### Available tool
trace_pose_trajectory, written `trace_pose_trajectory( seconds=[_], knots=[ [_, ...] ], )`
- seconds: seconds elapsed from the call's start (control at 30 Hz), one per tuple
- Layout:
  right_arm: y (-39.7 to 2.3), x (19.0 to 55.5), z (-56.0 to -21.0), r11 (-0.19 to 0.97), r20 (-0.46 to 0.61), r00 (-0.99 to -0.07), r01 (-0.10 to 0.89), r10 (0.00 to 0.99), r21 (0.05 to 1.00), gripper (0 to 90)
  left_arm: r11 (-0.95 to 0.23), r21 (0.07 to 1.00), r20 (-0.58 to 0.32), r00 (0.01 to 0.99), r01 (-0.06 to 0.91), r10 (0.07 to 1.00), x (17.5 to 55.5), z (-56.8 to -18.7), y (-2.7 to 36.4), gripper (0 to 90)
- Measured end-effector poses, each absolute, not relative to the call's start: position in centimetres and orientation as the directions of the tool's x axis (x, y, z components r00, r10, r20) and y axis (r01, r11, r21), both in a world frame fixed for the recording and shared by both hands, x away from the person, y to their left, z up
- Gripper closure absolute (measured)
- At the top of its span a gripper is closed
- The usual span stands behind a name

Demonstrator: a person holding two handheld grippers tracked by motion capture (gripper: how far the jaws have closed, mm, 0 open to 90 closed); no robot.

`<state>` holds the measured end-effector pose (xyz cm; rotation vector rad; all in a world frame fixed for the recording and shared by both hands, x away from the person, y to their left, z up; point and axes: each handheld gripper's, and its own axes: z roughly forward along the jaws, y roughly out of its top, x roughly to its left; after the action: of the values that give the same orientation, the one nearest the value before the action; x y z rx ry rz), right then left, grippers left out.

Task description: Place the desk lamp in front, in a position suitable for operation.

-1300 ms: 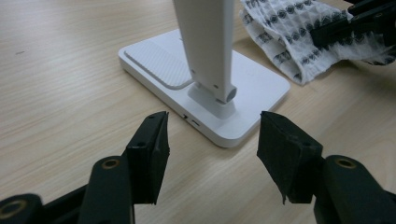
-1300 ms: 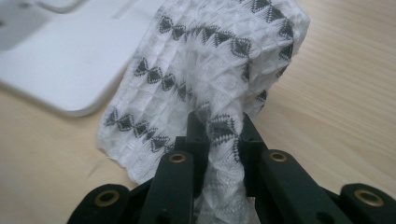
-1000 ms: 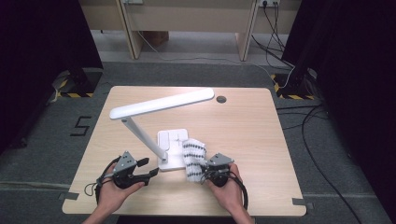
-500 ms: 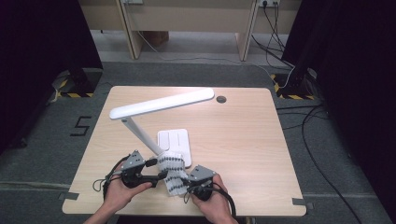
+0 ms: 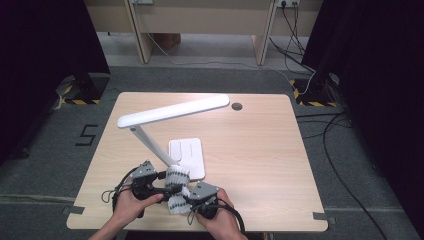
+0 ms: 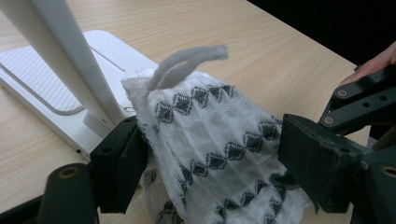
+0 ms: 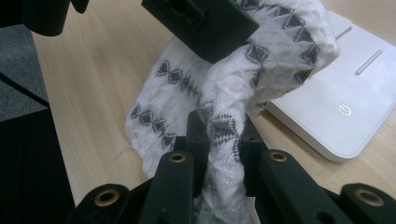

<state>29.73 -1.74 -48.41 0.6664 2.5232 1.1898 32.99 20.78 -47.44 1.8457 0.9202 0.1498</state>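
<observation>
A white cloth (image 5: 177, 176) with black diamond patterns hangs bunched between my two grippers at the table's front edge, just in front of the white desk lamp's base (image 5: 189, 152). In the right gripper view, my right gripper (image 7: 224, 133) is shut on a twisted fold of the cloth (image 7: 261, 60). In the left gripper view, my left gripper (image 6: 212, 156) straddles the cloth (image 6: 210, 135); its jaws have just been opening and now stand wide, with the cloth loose between them. From above, the left gripper (image 5: 170, 184) and right gripper (image 5: 184, 201) nearly touch.
The lamp's slanted arm (image 5: 150, 145) rises just beyond my left gripper, and its long head (image 5: 172, 111) spans the table's middle. The power button (image 7: 344, 109) sits on the base near the cloth. A cable hole (image 5: 236, 106) lies at the far edge.
My right hand has carried the cloth leftwards to the left gripper. The left gripper's jaws have spread wider around the cloth.
</observation>
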Motion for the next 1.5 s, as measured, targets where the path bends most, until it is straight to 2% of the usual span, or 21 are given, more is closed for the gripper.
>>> trace_pose_trajectory(
  seconds=[0.4,0.73,0.83,1.27,1.37,1.5],
  knots=[
    [-0.9,29.2,-48.7,0.588,-0.076,-0.868,0.266,0.491,0.764,80.6,-0.141,0.804,-0.343,0.644,0.578,0.684,33.1,-47.5,21.1,22.4],
    [0.5,28.8,-49.1,0.619,-0.115,-0.890,0.208,0.441,0.758,80.6,-0.120,0.757,-0.391,0.592,0.642,0.705,33.2,-48.1,21.2,23.0],
    [0.7,28.8,-48.9,0.620,-0.129,-0.892,0.191,0.434,0.761,80.7,-0.109,0.749,-0.414,0.591,0.653,0.692,33.2,-48.1,21.2,28.8],
    [1.1,28.7,-48.3,0.628,-0.180,-0.890,0.142,0.420,0.765,80.8,-0.114,0.749,-0.445,0.623,0.652,0.643,32.9,-47.9,21.4,73.3],
    [1.1,28.7,-48.1,0.628,-0.185,-0.888,0.137,0.420,0.766,80.6,-0.120,0.761,-0.433,0.636,0.638,0.638,32.7,-47.7,21.4,79.0],
    [1.2,28.7,-47.8,0.618,-0.184,-0.887,0.135,0.424,0.775,78.0,-0.120,0.782,-0.406,0.647,0.611,0.645,32.3,-47.1,21.7,81.6]
  ],
)
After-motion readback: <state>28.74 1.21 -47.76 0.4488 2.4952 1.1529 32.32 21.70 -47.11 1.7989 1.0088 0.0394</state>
